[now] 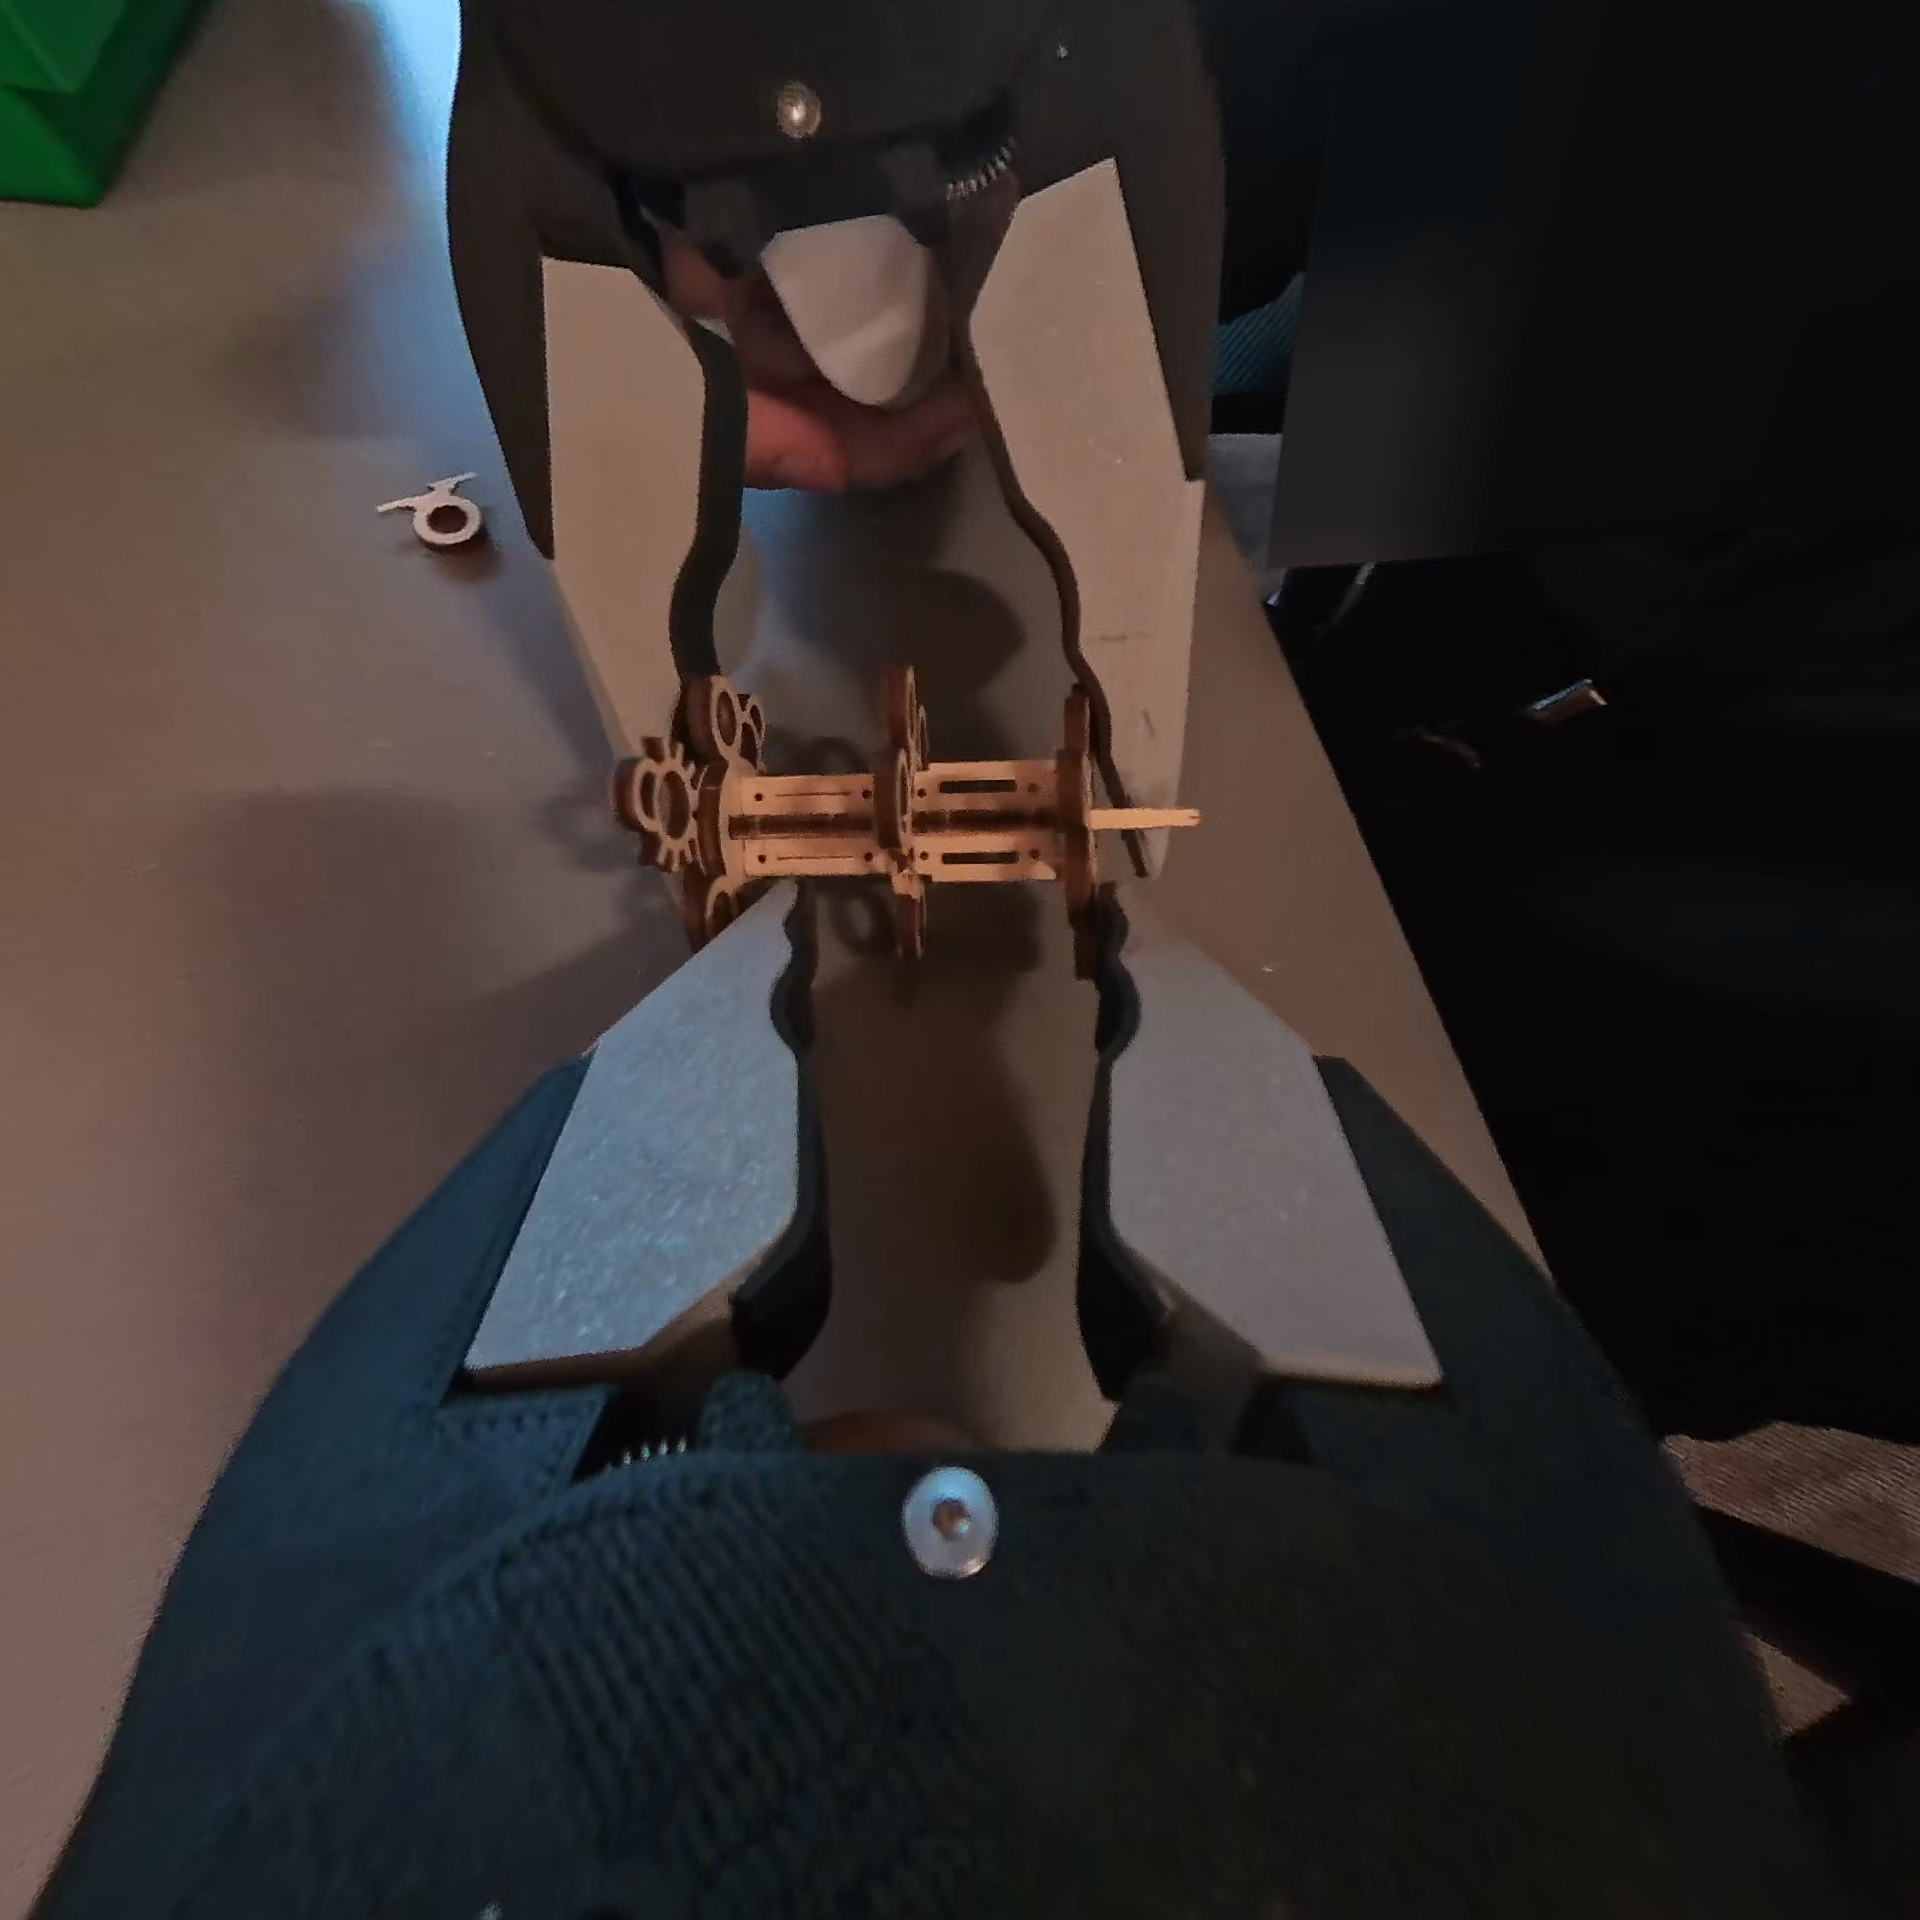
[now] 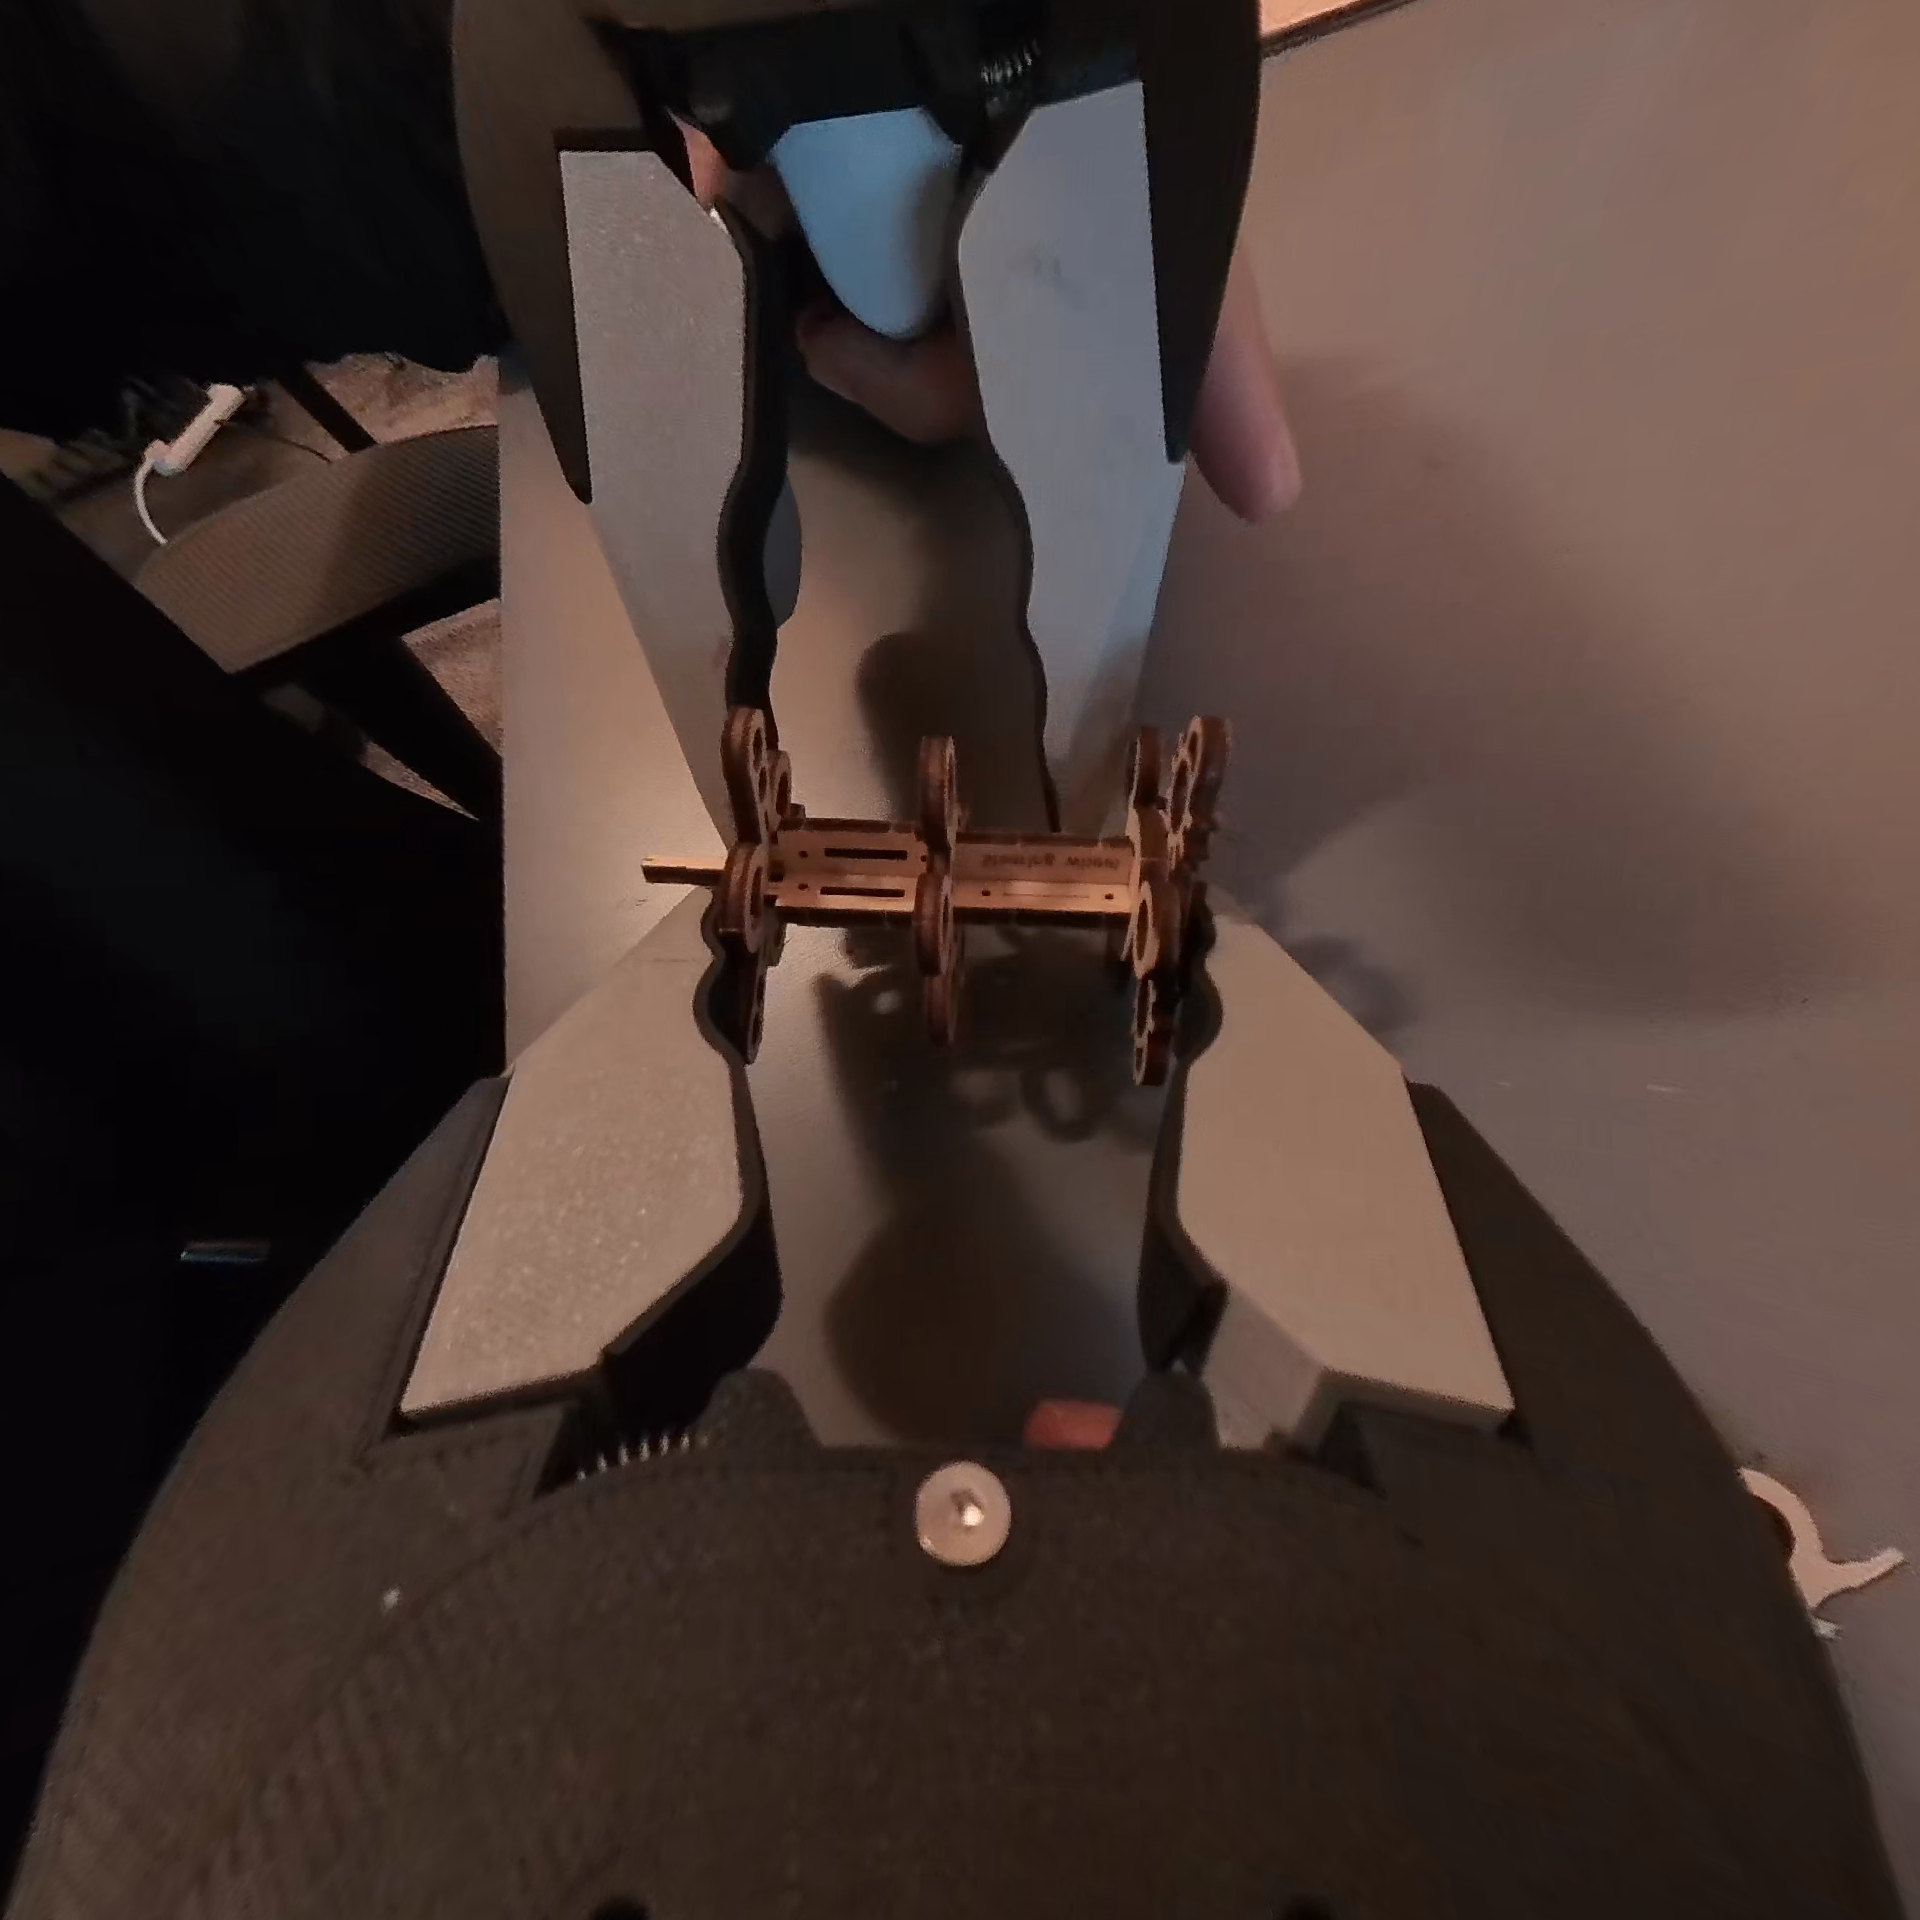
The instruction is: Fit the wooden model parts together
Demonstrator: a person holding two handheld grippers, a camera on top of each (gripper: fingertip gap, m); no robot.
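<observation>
The wooden model [image 1: 904, 821] is a slotted plank axle with three round discs, a gear at one end and a thin pin at the other. It hangs just above the grey table between my two grippers, which face each other. My right gripper [image 2: 956, 997] is shut on it lengthwise, one finger outside each end disc; it also shows in the left wrist view [image 1: 894, 696]. My left gripper [image 1: 945, 920] stands with its jaws apart under the model. One finger is by the pin-end disc and the other is under the plank, inside the gear-end disc. Whether it clamps is unclear.
A loose ring-shaped wooden piece [image 1: 442, 514] lies on the table [image 1: 260, 831] to the left. Another pale loose piece [image 2: 1808, 1558] lies by my right gripper. A green box [image 1: 52, 94] stands at the far left. The table edge [image 1: 1351, 831] is close, and beyond it stands a chair [image 2: 312, 551]. My left and right fingertips are right by each other. Both grippers' tips are roughly 12 cm from the pale loose piece [image 2: 1808, 1558]. Look for it in the left wrist view [image 1: 424, 509] too.
</observation>
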